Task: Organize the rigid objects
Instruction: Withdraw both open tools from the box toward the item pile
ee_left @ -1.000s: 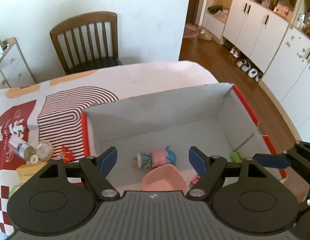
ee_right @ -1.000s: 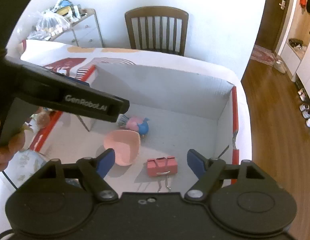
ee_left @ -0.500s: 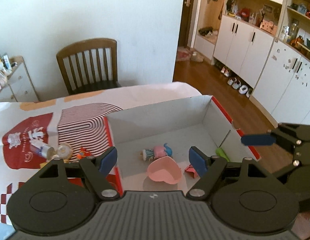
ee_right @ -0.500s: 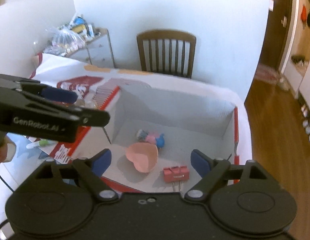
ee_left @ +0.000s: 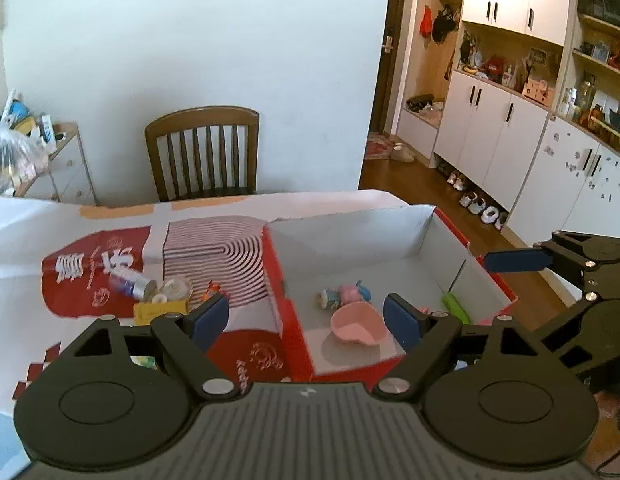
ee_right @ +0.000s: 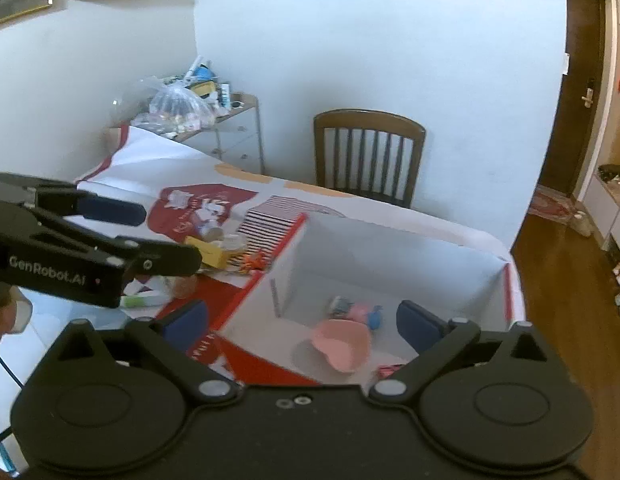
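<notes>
A red cardboard box (ee_left: 351,218) with a white inside stands on the table. In it lie a pink heart-shaped bowl (ee_left: 358,324), a small doll (ee_left: 341,294), a green object (ee_left: 455,307) and a pink clip (ee_right: 389,370). The box (ee_right: 393,240) and bowl (ee_right: 343,344) also show in the right wrist view. Left of the box lie a small bottle (ee_left: 130,280), a round lid (ee_left: 174,287), a yellow box (ee_left: 160,309) and an orange toy (ee_left: 212,290). My left gripper (ee_left: 306,316) is open and empty above the box's near edge. My right gripper (ee_right: 302,322) is open and empty.
A wooden chair (ee_left: 202,152) stands behind the table. A patterned cloth (ee_left: 90,264) covers the table. A side cabinet with bags (ee_right: 190,108) stands at the far left. White cupboards (ee_left: 509,136) and shoes (ee_left: 477,206) line the right wall.
Both grippers have pulled back and up, away from the box. The box and its contents look smaller and farther. Both stay open and empty.
</notes>
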